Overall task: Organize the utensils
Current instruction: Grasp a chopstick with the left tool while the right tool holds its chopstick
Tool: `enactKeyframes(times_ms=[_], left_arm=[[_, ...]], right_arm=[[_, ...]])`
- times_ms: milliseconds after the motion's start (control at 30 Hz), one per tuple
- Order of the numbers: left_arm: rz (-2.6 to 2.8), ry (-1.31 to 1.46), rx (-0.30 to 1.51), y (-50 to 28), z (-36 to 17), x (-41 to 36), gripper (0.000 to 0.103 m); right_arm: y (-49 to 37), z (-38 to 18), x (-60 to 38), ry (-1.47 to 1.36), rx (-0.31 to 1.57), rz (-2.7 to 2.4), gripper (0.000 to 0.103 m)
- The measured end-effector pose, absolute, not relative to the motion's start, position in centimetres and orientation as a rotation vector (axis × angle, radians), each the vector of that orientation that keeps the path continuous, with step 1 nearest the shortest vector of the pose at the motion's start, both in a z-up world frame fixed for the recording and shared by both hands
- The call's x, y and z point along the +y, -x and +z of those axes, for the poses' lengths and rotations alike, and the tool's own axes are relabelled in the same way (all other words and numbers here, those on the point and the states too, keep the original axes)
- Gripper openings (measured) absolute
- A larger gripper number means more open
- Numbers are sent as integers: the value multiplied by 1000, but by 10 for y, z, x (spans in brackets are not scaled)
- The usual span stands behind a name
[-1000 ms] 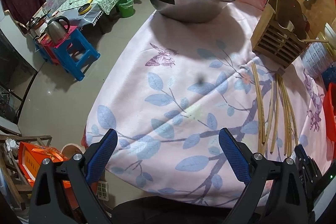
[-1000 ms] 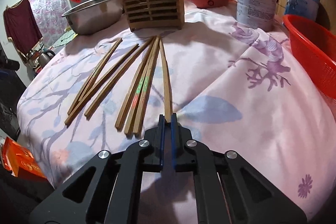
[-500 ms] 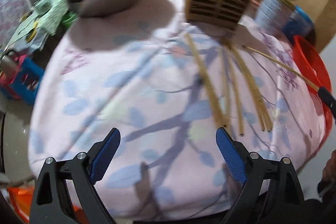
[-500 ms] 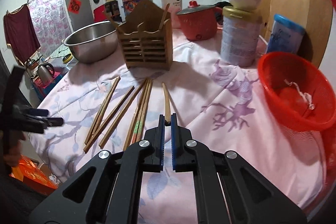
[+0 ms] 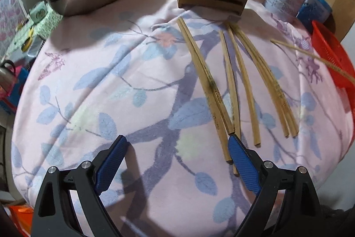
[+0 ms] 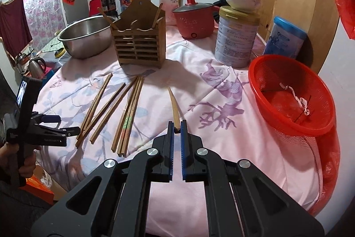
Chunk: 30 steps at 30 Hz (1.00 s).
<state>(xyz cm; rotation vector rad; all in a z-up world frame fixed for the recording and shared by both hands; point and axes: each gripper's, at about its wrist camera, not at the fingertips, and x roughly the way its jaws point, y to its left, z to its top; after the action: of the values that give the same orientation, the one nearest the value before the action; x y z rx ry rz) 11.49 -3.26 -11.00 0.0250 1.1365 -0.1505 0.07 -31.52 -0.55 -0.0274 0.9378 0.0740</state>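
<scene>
Chopsticks of pale bamboo (image 5: 235, 86) lie fanned on the counter (image 5: 99, 72) with its pink floral cloth, in front of the slatted wooden chopstick holder (image 6: 138, 46). One chopstick (image 6: 174, 107) has just left the cloth: my right hand-held gripper (image 6: 176, 127), clamped tight on its thick end, has lifted it, tip aimed toward the holder. That one, I judge, is ready to be dropped in. My left hand-held gripper (image 5: 177, 146) has swung over and dropped to the near ends of the leftmost sticks, its jaws narrowed a touch, wide apart, gripping nothing. Both point steeply down at the cloth; the left has rolled.
</scene>
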Motion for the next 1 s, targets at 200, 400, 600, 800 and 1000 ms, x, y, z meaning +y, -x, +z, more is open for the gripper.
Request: enactKeyframes(times_ms=[200,400,600,800,1000], left_arm=[[-151,-37,1139,-116,-112,-35,92],[-55,-95,1106,-117,-106,-23,81],[-86,13,1129,-106,-103,19,68],[-206,43,1107,-96,-99,-8,69],[-218,-58,1083,-104,-110,-42,69]], right_arm=[[-2,-6,-311,33,941,85,6],[-3,-5,-307,19,933,84,6],[-7,-9,-298,8,941,110,7],[-8,-11,-295,20,955,112,7],[-6,-9,-301,52,959,96,7]])
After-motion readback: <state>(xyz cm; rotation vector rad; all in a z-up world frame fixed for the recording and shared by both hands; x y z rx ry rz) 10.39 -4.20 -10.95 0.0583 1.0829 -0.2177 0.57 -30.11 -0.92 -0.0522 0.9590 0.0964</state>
